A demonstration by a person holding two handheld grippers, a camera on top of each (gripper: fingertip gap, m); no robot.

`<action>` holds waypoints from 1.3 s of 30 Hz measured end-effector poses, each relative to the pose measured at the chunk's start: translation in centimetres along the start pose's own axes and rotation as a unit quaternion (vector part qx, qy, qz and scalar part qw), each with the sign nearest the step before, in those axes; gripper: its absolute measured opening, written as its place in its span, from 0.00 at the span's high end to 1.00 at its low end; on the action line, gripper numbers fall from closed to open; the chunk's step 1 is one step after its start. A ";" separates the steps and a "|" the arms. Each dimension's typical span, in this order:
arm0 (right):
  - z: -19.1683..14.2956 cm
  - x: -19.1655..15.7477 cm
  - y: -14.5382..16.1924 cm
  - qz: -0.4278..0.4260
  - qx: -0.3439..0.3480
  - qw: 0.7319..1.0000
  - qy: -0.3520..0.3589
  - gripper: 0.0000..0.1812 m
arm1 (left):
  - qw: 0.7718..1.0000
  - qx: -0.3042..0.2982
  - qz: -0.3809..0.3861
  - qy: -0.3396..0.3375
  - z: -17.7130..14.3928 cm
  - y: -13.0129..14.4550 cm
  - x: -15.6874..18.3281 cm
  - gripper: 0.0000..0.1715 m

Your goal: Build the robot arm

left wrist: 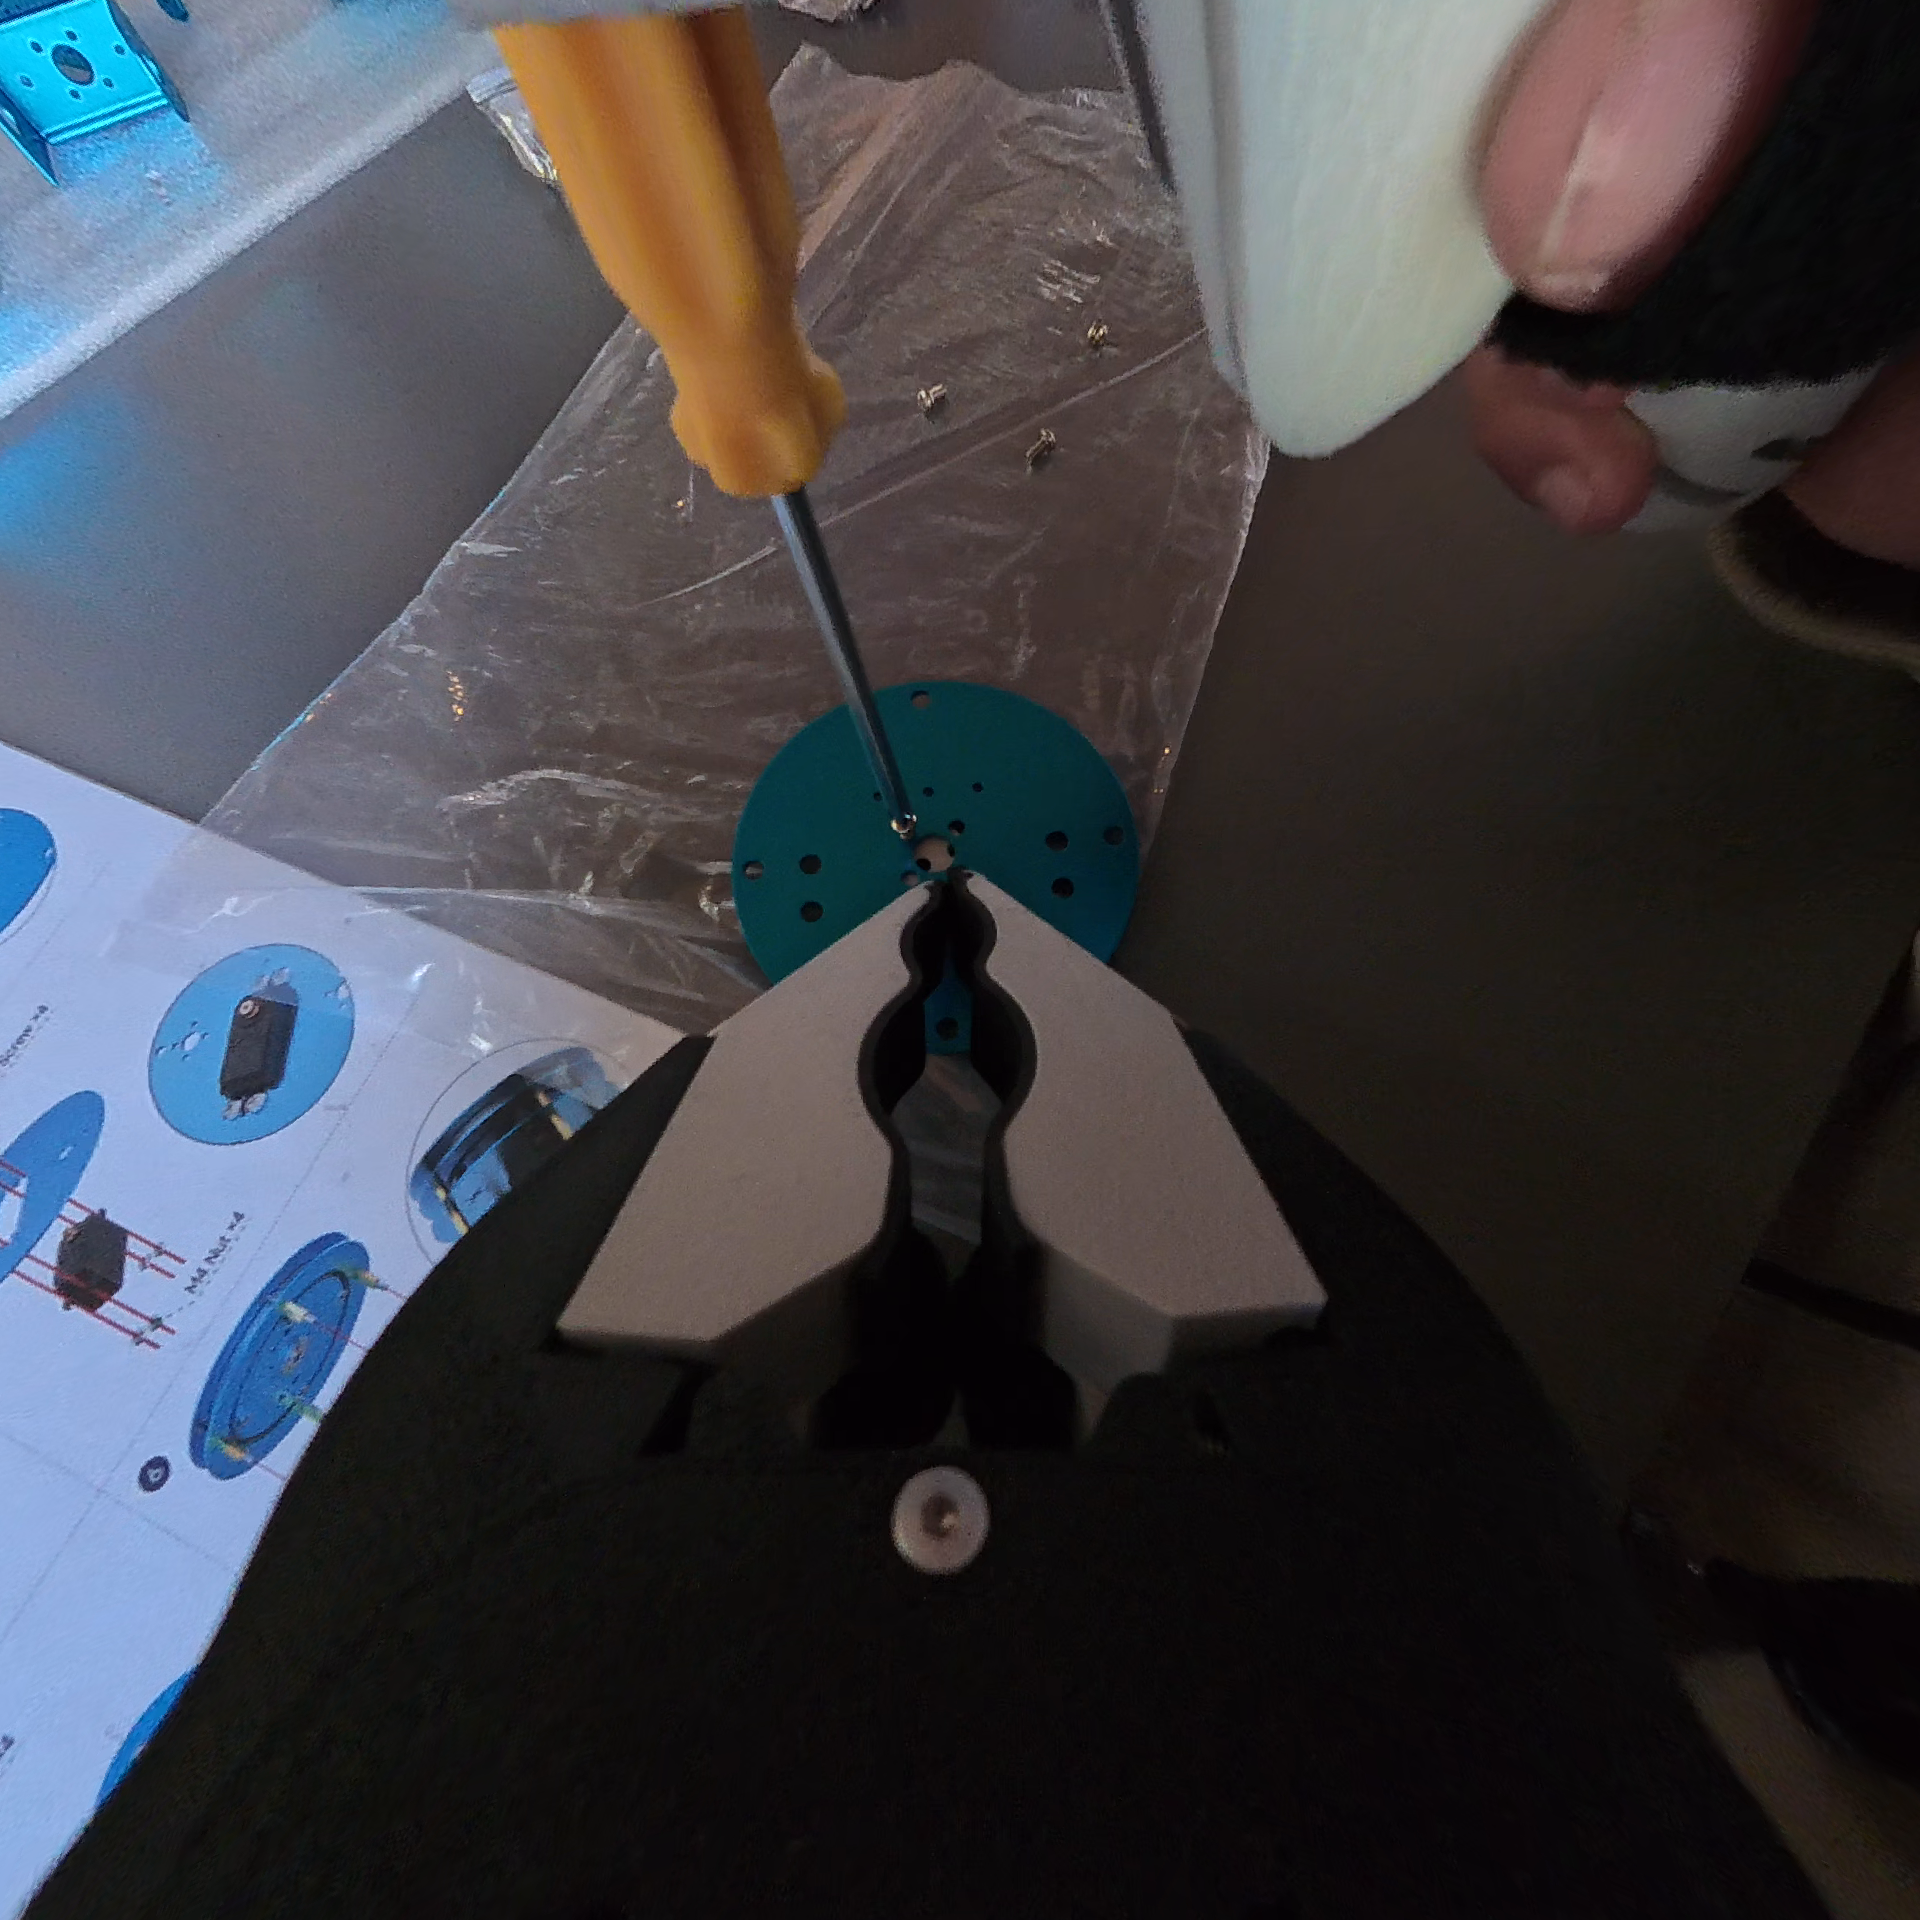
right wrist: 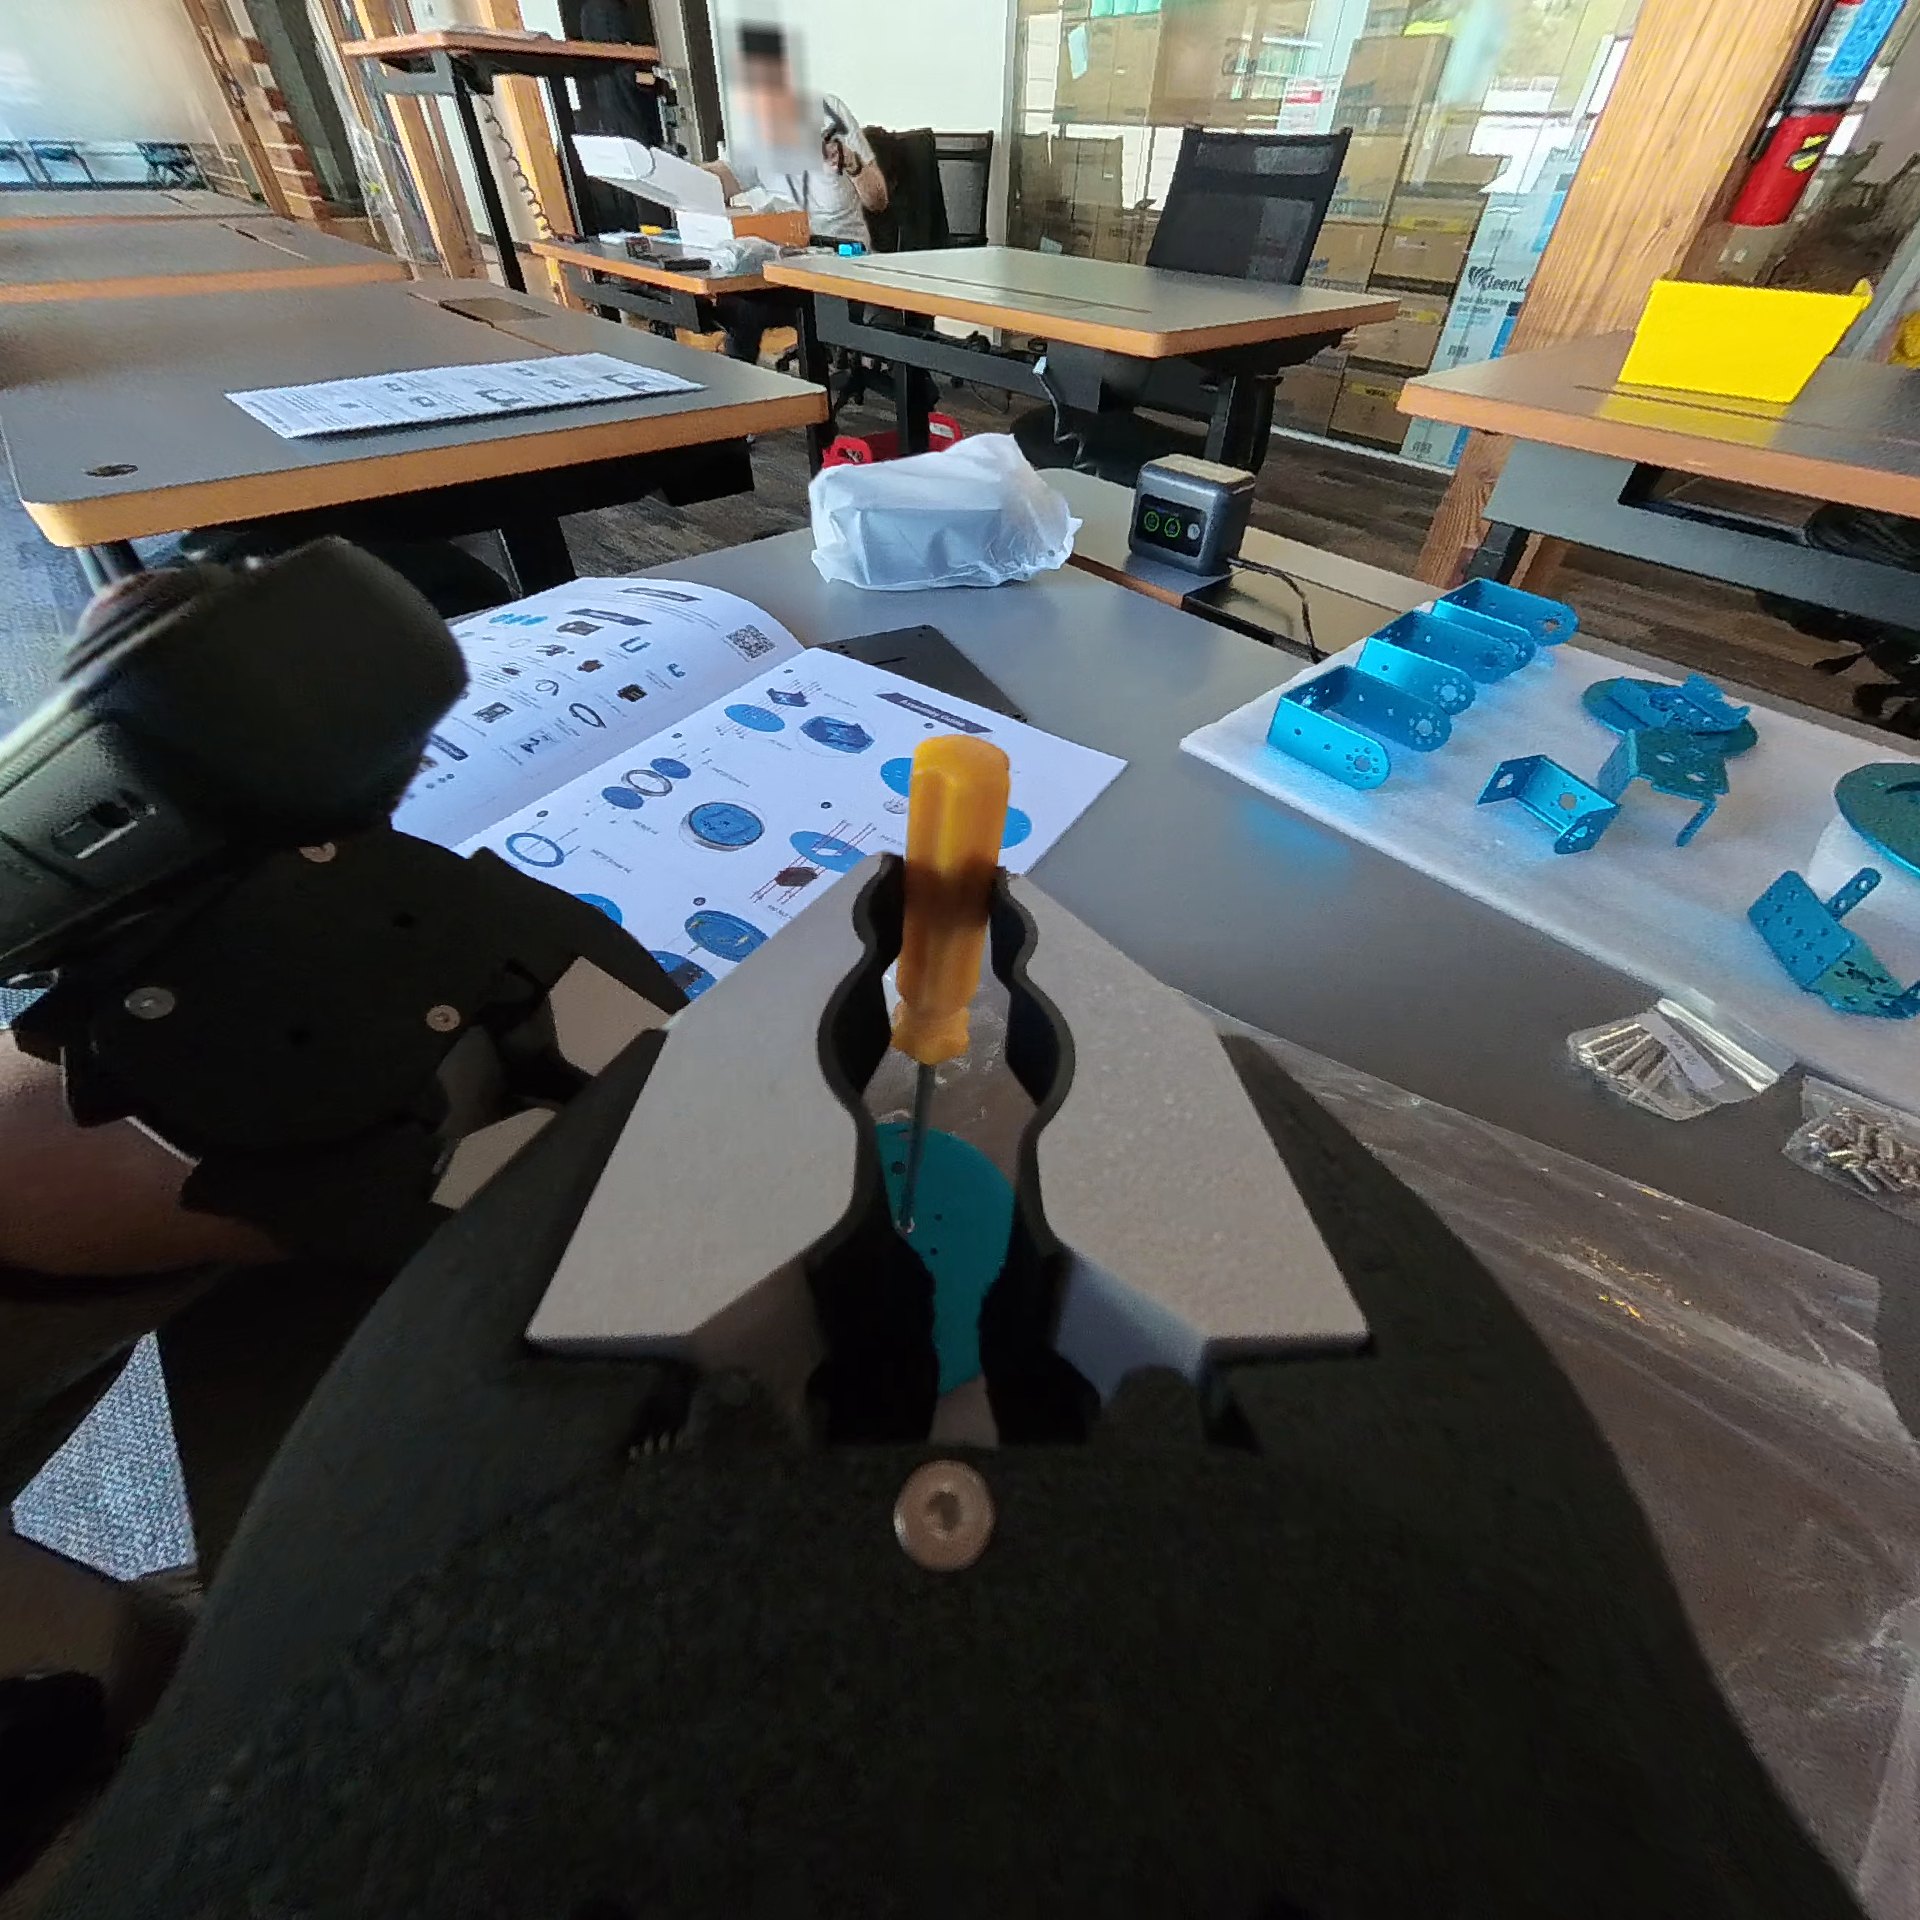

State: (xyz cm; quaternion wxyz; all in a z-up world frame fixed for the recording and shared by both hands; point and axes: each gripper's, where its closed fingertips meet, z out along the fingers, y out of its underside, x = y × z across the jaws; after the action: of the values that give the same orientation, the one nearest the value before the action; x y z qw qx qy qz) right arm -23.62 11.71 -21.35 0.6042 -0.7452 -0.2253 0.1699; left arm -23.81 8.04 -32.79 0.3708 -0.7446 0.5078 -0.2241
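Left wrist view first: the left gripper (left wrist: 948,883) has its two grey fingers drawn together at the tips, pressing down on the teal disc (left wrist: 992,790), which lies flat where the grey table (left wrist: 1455,831) meets a crinkled clear plastic sheet (left wrist: 644,644). Whether the tips pinch anything is hard to tell; the fingers hide the disc's near half. The yellow-handled screwdriver (left wrist: 665,239) slants in from above, its tip on a small screw (left wrist: 906,823) beside the disc's centre hole. The handle's top is cut off by the frame. A few loose screws (left wrist: 1039,447) lie on the plastic farther back. An open instruction booklet (left wrist: 156,1091) shows at the left, half covered by the gripper body. A hand (left wrist: 1621,208) at upper right is blurred and partly out of frame.

Over to the right wrist view: the right gripper (right wrist: 948,883) is clamped on the screwdriver's handle (right wrist: 951,862), which stands nearly upright, shaft running down to the disc (right wrist: 956,1205). Only a slice of disc shows between the fingers. The left gripper's black body (right wrist: 260,935) looms at the left, fingertips hidden. Blue metal brackets (right wrist: 1413,696) sit on a white board (right wrist: 1247,743) at right, with bagged screws (right wrist: 1652,1060) nearby.
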 end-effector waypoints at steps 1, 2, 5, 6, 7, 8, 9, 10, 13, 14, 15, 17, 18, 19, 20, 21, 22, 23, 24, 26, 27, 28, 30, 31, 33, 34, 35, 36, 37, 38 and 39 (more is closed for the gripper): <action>0.0 -0.1 0.0 0.001 0.000 1.000 -0.001 0.92 | 1.000 0.000 -0.001 0.001 0.0 0.0 0.0 1.00; 0.0 -0.2 0.0 0.003 0.001 1.000 -0.003 0.92 | 1.000 0.000 -0.002 0.001 0.0 0.0 0.0 1.00; -0.2 -0.3 0.0 0.012 -0.001 1.000 -0.012 0.92 | 1.000 0.000 -0.005 0.004 0.0 0.0 0.0 1.00; -0.2 -0.2 0.0 0.016 -0.003 1.000 -0.015 0.92 | 1.000 0.000 -0.006 0.005 0.0 0.0 0.0 1.00; -0.2 -0.2 0.1 0.018 -0.004 1.000 -0.018 0.92 | 1.000 0.000 -0.006 0.005 0.0 0.0 0.0 1.00; -0.3 -0.1 0.1 0.020 -0.009 0.999 -0.023 0.92 | 1.000 0.000 -0.006 0.005 0.0 -0.1 0.0 1.00; -0.4 0.0 0.1 0.025 -0.017 0.999 -0.024 0.92 | 1.000 0.000 -0.005 0.004 0.0 -0.1 0.0 1.00; -0.5 0.1 0.2 0.028 -0.023 0.999 -0.028 0.92 | 1.000 0.000 -0.005 0.003 0.0 -0.1 -0.1 1.00; -0.7 0.3 0.3 0.033 -0.035 0.998 -0.032 0.92 | 1.000 0.005 -0.011 -0.009 0.0 -0.2 -0.5 0.99; -0.8 0.4 0.4 0.031 -0.038 0.998 -0.031 0.92 | 1.000 0.009 -0.015 -0.008 -0.1 -0.3 -0.6 0.98; -0.8 0.4 0.5 0.032 -0.040 0.998 -0.031 0.92 | 1.000 0.013 -0.019 -0.005 -0.2 -0.4 -0.6 0.97; -0.9 0.3 0.5 0.036 -0.043 0.998 -0.033 0.92 | 0.999 0.022 -0.028 -0.005 -0.3 -0.7 -0.9 0.95; -0.9 0.2 0.5 0.037 -0.044 0.998 -0.033 0.92 | 0.999 0.024 -0.029 -0.001 -0.3 -0.8 -0.8 0.94; -0.9 0.2 0.5 0.036 -0.044 0.998 -0.033 0.92 | 0.999 0.024 -0.028 0.000 -0.3 -0.8 -0.8 0.93; -0.9 0.2 0.5 0.035 -0.044 0.998 -0.033 0.92 | 0.999 0.022 -0.027 -0.002 -0.3 -0.7 -0.8 0.93; -0.9 0.2 0.5 0.036 -0.044 0.998 -0.034 0.92 | 1.000 0.019 -0.024 -0.004 -0.2 -0.7 -0.8 0.92; -1.0 0.2 0.5 0.038 -0.044 0.998 -0.035 0.92 | 1.000 0.021 -0.022 -0.007 -0.2 -0.7 -0.8 0.92; -1.0 0.2 0.5 0.039 -0.045 0.998 -0.037 0.92 | 0.999 0.026 -0.020 -0.008 -0.3 -1.0 -0.8 0.92; -1.0 0.2 0.6 0.041 -0.046 0.997 -0.038 0.92 | 0.999 0.036 -0.019 -0.010 -0.3 -1.4 -0.8 0.92; -1.1 0.1 0.5 0.046 -0.047 0.997 -0.043 0.92 | 0.998 0.065 -0.017 -0.015 -0.5 -2.6 -0.9 0.91; -1.1 0.0 0.6 0.046 -0.047 0.997 -0.045 0.91 | 0.996 0.083 -0.015 -0.015 -0.6 -3.3 -0.9 0.90; -1.1 -0.1 0.6 0.044 -0.046 0.997 -0.047 0.92 | 0.995 0.098 -0.011 -0.016 -0.7 -3.9 -0.9 0.90; -1.0 -0.2 0.5 0.044 -0.046 0.997 -0.049 0.91 | 0.993 0.120 -0.003 -0.022 -0.8 -5.0 -1.0 0.89; -1.0 -0.2 0.5 0.046 -0.046 0.997 -0.052 0.92 | 0.991 0.129 0.000 -0.028 -0.8 -5.4 -1.2 0.89; -1.0 -0.3 0.5 0.045 -0.044 0.996 -0.055 0.92 | 0.989 0.142 0.004 -0.041 -0.9 -6.1 -1.5 0.92; -1.0 -0.4 0.5 0.044 -0.042 0.996 -0.058 0.92 | 0.989 0.145 0.010 -0.038 -0.9 -6.2 -1.4 0.97; -1.1 -0.4 0.5 0.043 -0.042 0.996 -0.058 0.91 | 0.989 0.144 0.013 -0.037 -0.8 -6.2 -1.3 0.97; -1.1 -0.3 0.6 0.041 -0.043 0.996 -0.059 0.91 | 0.988 0.146 0.015 -0.037 -0.7 -6.2 -1.2 0.98; -1.2 -0.3 0.7 0.036 -0.044 0.996 -0.065 0.92 | 0.988 0.148 0.015 -0.036 -0.7 -6.3 -1.2 0.98; -1.3 -0.2 0.7 0.024 -0.049 0.996 -0.075 0.92 | 0.988 0.151 0.013 -0.032 -0.7 -6.3 -1.1 0.98; -1.3 -0.4 0.7 0.005 -0.053 0.994 -0.097 0.89 | 0.988 0.152 0.010 -0.025 -0.6 -6.3 -1.1 0.98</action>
State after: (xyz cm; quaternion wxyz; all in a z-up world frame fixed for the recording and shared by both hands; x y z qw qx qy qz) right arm -23.17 10.26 -21.80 0.5379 -0.7574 -0.2881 0.2323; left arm -20.92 10.14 -27.41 0.4942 -0.6801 0.4658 -0.2761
